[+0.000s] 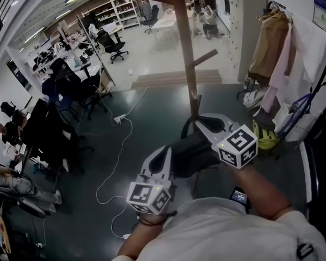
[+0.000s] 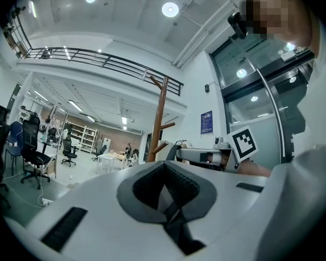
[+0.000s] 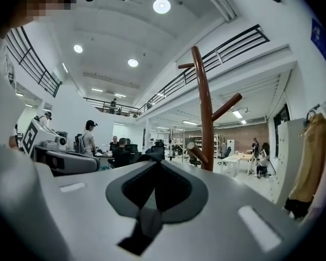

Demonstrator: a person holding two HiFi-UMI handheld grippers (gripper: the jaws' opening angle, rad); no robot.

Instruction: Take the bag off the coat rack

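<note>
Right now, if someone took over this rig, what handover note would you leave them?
Left gripper: shut on the black bag, at its side.
Right gripper: shut on it near the handle loop.
Coat rack: stands just ahead; the hooks in view are bare.
Done: the bag looks to be off the rack, held between both grippers.
Left: hold the grip and bring it clear.

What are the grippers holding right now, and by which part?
The dark bag, between both: the right gripper grips its top by the strap loop, the left gripper the opposite end. The exact spot cannot be told.
</note>
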